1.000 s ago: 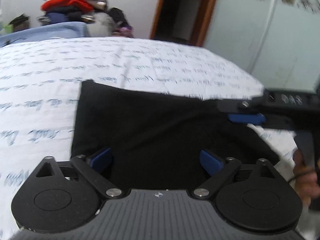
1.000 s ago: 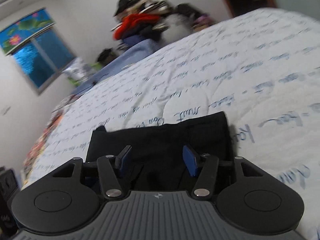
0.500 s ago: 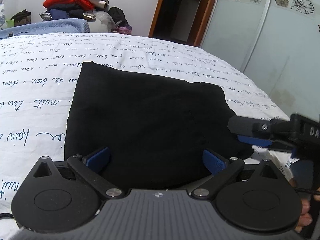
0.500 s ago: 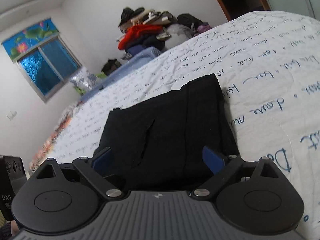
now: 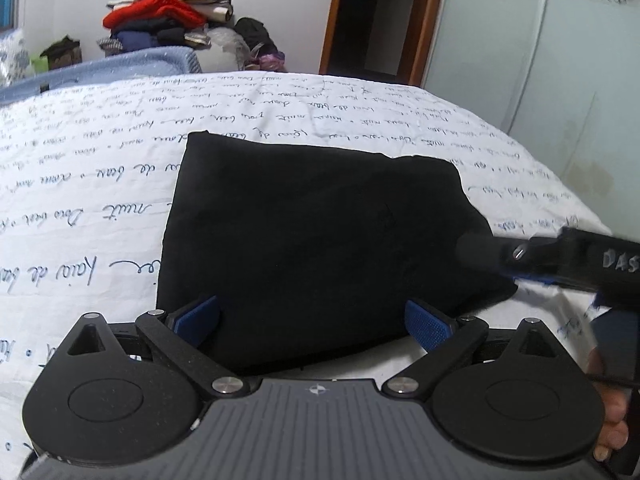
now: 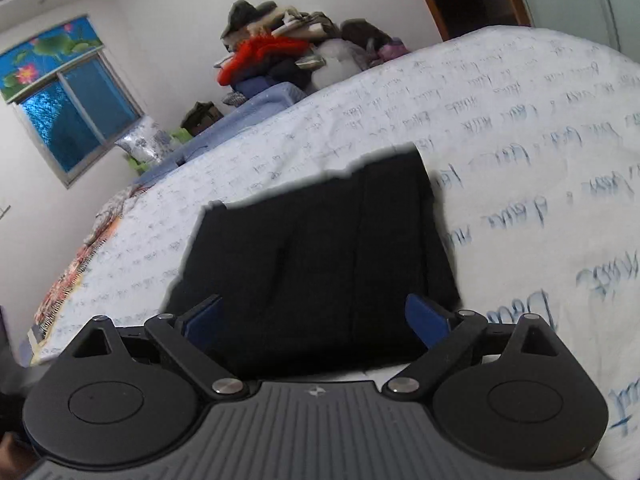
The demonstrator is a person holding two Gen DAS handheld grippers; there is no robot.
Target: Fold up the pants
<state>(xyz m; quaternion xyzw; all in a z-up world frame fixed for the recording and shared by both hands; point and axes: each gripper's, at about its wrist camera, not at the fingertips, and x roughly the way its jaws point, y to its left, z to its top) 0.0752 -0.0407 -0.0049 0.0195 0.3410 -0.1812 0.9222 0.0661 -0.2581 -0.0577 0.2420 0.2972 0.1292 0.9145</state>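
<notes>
Black pants point(image 5: 312, 232) lie folded into a compact rectangle on a white quilt point(image 5: 100, 184) printed with blue script. My left gripper point(image 5: 316, 316) hovers at their near edge, its blue pads spread wide and pressing on nothing. The right gripper's black body point(image 5: 560, 260) reaches in from the right by the fold's right corner, and a hand point(image 5: 612, 420) holds it. In the right wrist view the pants point(image 6: 320, 248) show a lengthwise crease. My right gripper point(image 6: 316, 316) stands open over their near edge, with nothing gripped.
A pile of clothes point(image 5: 168, 20) with a red garment on top stands behind the bed, beside a light blue blanket point(image 5: 120, 68). A dark doorway point(image 5: 372, 16) and frosted wardrobe doors point(image 5: 560, 60) are at the back right. A window point(image 6: 76, 112) is on the left wall.
The right gripper's jaws have spread from half closed to wide. Both grippers have drawn back from the pants, so more of the folded cloth shows. The pants lie still.
</notes>
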